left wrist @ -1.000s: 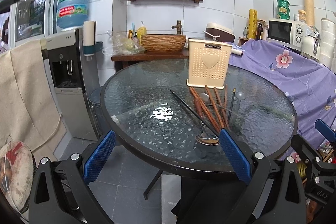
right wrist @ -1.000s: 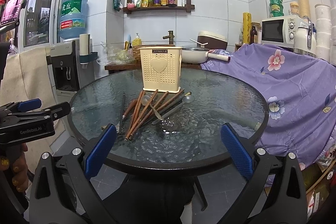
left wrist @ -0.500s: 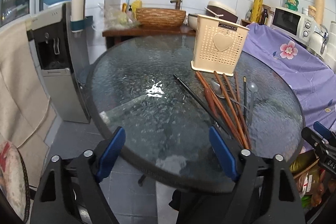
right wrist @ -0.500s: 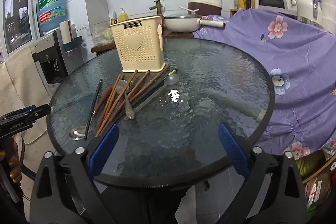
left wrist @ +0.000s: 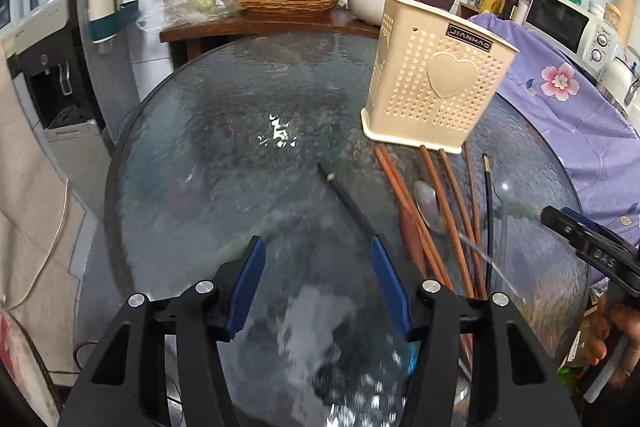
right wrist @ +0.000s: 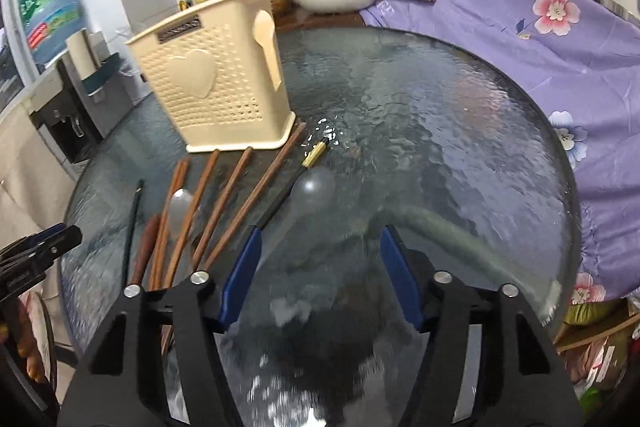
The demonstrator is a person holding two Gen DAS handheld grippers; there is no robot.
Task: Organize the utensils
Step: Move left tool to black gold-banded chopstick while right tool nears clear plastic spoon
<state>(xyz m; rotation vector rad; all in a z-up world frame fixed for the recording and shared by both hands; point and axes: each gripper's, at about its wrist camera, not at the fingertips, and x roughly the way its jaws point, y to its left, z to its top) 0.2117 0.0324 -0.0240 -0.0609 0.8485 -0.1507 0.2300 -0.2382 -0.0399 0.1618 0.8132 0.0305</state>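
Chopsticks [right wrist: 248, 203] and spoons [right wrist: 314, 187], fanned beside holder [right wrist: 216, 91]

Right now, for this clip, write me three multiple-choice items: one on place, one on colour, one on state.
1. Where do the wooden chopsticks lie?
A. inside the holder
B. on the glass table in front of the holder
C. on the purple cloth

2. What colour is the utensil holder?
A. cream
B. green
C. black

3. How are the left gripper and right gripper?
A. both shut on chopsticks
B. both open, holding nothing
C. one holds a spoon

Key: B, they lie flat on the glass table; A, its perforated walls are cream; B, the fingers stand apart, nothing between.
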